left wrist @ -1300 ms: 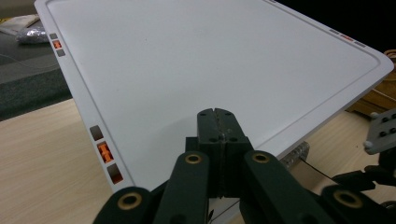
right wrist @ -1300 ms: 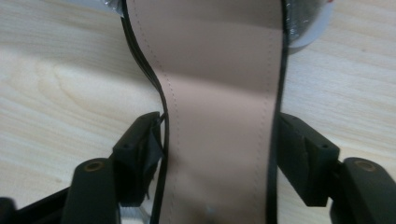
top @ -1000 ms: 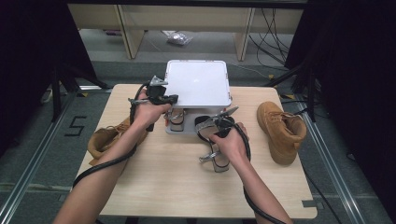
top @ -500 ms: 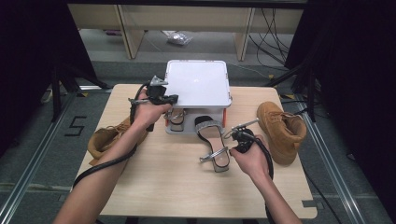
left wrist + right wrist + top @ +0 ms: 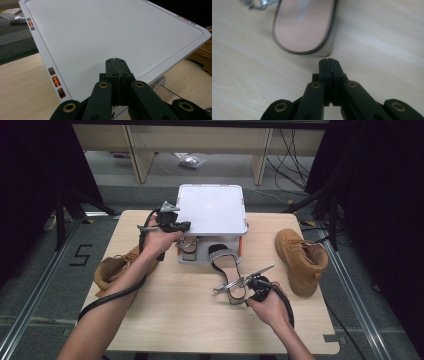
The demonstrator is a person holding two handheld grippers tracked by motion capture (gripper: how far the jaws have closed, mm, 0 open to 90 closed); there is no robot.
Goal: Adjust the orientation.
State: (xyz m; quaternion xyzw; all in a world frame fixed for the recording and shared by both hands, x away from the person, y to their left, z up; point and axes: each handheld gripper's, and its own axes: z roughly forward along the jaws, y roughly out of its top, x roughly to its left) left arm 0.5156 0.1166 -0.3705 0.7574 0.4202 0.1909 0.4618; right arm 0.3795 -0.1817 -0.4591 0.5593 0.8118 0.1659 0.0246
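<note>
Figure: high view with both gripper views. My left tongs [image 5: 172,220] hover at the left edge of the white lidded box [image 5: 212,209], which stands at the far middle of the table [image 5: 165,320]; their jaws are pressed together with nothing between them, and the left gripper view shows the joined tips [image 5: 116,65] over the flat white lid [image 5: 112,32], with orange latch marks along its rim. The lid lies across the top, so I cannot tell what the box's upper part contains. Beneath its front edge, an open lower level holds a silver-strapped sandal [image 5: 188,245], partly hidden in shadow. A second heeled sandal [image 5: 227,270] lies on the table just in front of the box, its sparkling band toward the box and its pink insole toward me. My right tongs [image 5: 243,281] sit just beside that sandal's near end; their jaws have just been closing and now meet on nothing, the tips [image 5: 329,65] standing a little short of the insole's rounded end [image 5: 303,27]. One tan boot [image 5: 301,260] lies at the table's right, well apart from the box; another tan boot [image 5: 112,270] lies at the left, under my left forearm.
</note>
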